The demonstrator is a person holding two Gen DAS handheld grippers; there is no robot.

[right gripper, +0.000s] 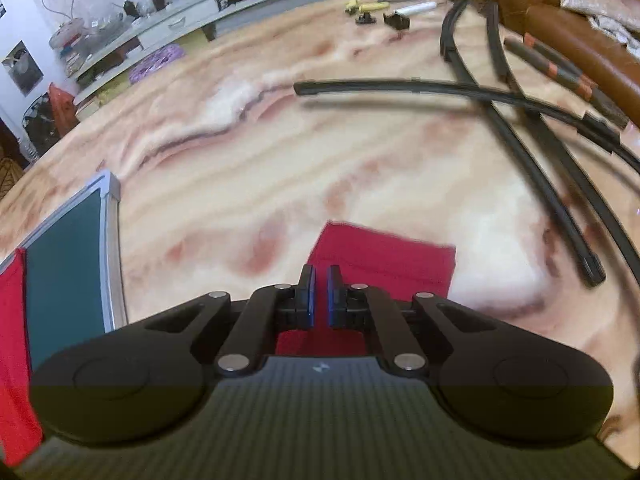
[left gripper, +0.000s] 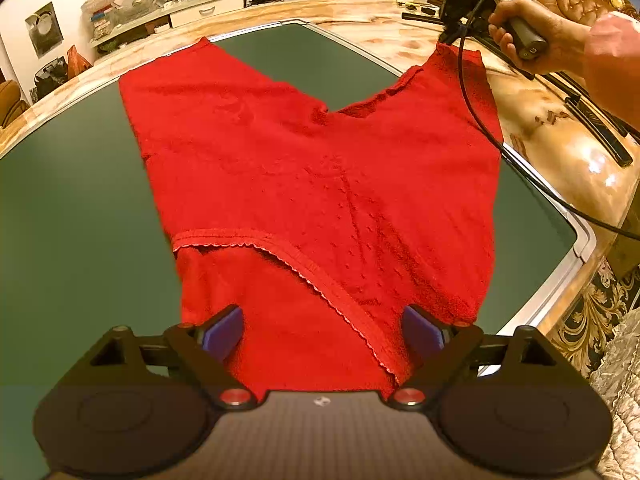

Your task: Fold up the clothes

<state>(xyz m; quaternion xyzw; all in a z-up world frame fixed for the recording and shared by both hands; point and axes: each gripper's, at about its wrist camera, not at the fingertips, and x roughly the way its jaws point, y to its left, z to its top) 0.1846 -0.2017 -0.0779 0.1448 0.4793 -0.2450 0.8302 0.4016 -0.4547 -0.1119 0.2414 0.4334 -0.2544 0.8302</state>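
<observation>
Red trousers (left gripper: 320,184) lie spread on the green mat (left gripper: 72,208) on the marble worktop (right gripper: 280,152). The left gripper (left gripper: 322,332) hovers with fingers wide apart over the waistband; the right gripper (right gripper: 320,296) pinches the far right leg's hem. Black wiper blades (right gripper: 532,132) lie right.

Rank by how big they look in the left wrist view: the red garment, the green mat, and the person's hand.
1. red garment and green mat: too close to rank, since the garment hides much of the mat.
2. hand: smallest, though farther from the camera.
</observation>
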